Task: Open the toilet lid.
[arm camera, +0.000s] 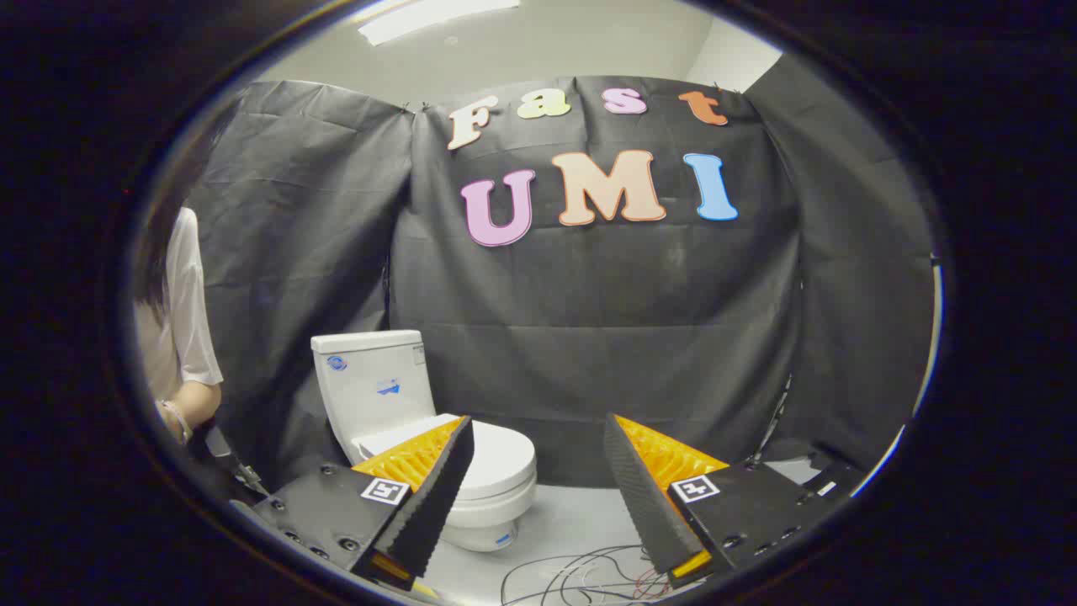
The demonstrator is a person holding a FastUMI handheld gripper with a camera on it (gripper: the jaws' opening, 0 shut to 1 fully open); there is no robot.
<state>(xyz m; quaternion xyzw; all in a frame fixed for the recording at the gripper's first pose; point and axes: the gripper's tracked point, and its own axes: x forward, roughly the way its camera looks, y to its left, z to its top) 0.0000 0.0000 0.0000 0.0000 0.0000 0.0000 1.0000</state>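
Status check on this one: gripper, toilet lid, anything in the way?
Hand-held gripper open, holding nothing. Toilet lid down, beyond the left finger, untouched. Loose cables on floor ahead; person's arm beside tank.

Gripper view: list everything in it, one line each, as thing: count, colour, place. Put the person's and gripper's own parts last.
Toilet: one, white, against the black cloth wall, beyond the left finger.
Toilet lid: one, white, down flat on the bowl, partly behind the left finger.
Cables: a loose tangle, black, white and red, on the pale floor between the fingers.
Person: one, white short sleeve, beside the toilet.
Gripper: one, black and orange fingers spread apart, holding nothing.
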